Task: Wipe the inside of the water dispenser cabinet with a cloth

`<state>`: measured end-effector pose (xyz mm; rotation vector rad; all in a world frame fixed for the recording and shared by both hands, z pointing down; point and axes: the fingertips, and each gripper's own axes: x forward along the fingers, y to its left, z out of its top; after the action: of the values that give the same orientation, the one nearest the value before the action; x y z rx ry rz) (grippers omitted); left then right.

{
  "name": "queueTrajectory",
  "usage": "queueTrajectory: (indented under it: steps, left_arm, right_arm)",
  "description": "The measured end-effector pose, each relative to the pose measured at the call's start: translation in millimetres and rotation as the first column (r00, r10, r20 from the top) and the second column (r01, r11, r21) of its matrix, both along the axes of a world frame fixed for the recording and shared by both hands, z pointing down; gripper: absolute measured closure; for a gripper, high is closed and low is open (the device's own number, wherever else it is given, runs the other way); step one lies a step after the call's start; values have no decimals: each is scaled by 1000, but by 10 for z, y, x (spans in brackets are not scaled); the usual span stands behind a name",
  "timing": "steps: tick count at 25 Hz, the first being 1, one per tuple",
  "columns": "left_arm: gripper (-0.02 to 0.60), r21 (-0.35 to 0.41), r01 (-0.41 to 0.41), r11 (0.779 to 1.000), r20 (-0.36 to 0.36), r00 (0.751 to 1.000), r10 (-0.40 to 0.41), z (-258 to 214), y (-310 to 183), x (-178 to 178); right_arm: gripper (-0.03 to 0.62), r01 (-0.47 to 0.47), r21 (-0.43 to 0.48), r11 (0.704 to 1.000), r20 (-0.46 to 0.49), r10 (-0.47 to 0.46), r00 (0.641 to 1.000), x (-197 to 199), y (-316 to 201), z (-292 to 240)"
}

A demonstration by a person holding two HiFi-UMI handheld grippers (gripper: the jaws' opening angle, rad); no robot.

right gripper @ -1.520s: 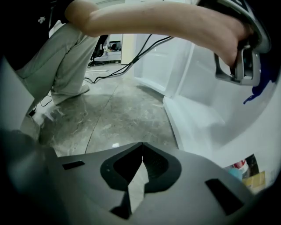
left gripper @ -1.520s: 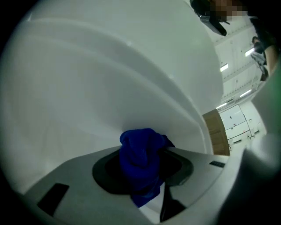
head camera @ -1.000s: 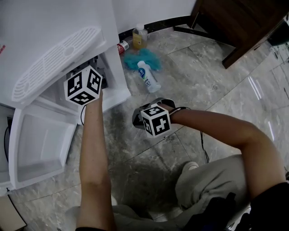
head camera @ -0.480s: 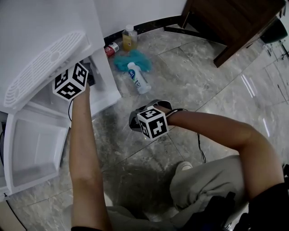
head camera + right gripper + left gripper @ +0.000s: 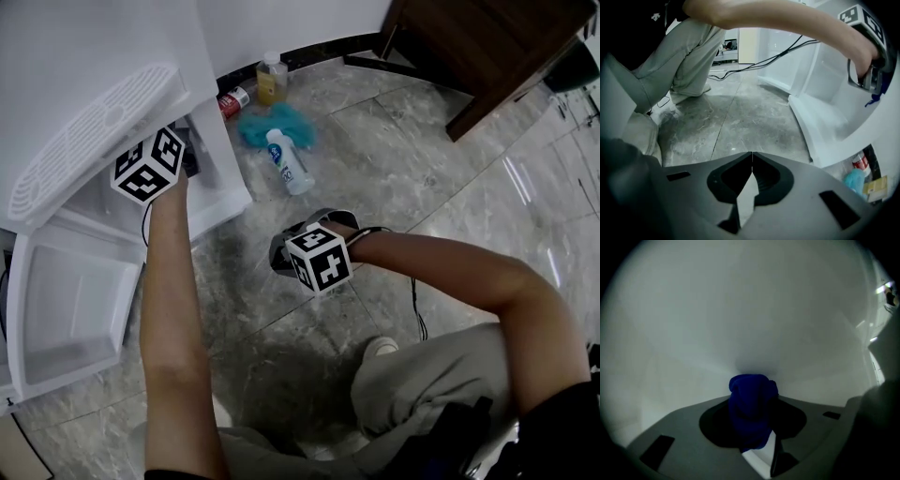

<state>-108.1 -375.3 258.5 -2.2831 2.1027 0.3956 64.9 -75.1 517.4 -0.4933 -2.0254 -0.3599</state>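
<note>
Wiping step in hand: left tongs [image 5: 753,397], half closed and clamped on the cloth [image 5: 750,418], reach inside the water dispenser cabinet [image 5: 225,169]; right tongs [image 5: 752,159] fully closed, empty, outside it. Cloth: dark blue bunched wad, front apparently against the white inner wall [image 5: 740,310]. Next move, as I judge it: drag across that wall with steady pressure.

L claw [image 5: 753,405] deeper in cabinet [image 5: 223,141]

I'm seeing a white bottle [image 5: 289,161] lying on the marble floor [image 5: 422,178] against a teal fluffy bundle [image 5: 267,122]; a yellowish bottle [image 5: 272,81] and a red can [image 5: 232,99] sitting by the wall; dark wooden furniture [image 5: 487,47] standing beyond.
</note>
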Motion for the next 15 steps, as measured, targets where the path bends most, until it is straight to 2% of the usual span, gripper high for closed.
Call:
queueTrajectory:
  steps: [6, 8, 9, 10, 11, 13, 15]
  left_arm:
    - [436, -45, -63, 997, 41, 997, 65, -43, 46, 63]
    - [436, -74, -109, 991, 118, 986, 117, -23, 162, 174]
    - [436, -99, -138, 985, 187, 970, 155, 12, 243, 241]
    - [434, -131, -173, 976, 268, 942, 203, 62, 338, 311]
    - [434, -168, -212, 963, 346, 902, 259, 121, 444, 385]
    - [434, -241, -291, 926, 463, 804, 374, 252, 694, 508]
    - [434, -307, -343, 888, 545, 702, 459, 371, 995, 541]
  right_arm:
    - [595, -36, 23, 999, -32, 37, 999, 97, -174, -29]
    - [595, -39, 34, 999, -35, 40, 999, 10, -260, -55]
    - [595, -42, 39, 998, -30, 43, 999, -61, -299, -76]
    - [595, -46, 44, 998, -22, 47, 999, -145, -337, -105]
    - [595, -52, 51, 997, -12, 52, 999, -231, -377, -144]
    - [595, -81, 57, 995, 13, 81, 997, -387, -468, -232]
    - [595, -151, 36, 988, 53, 149, 987, -544, -593, -327]
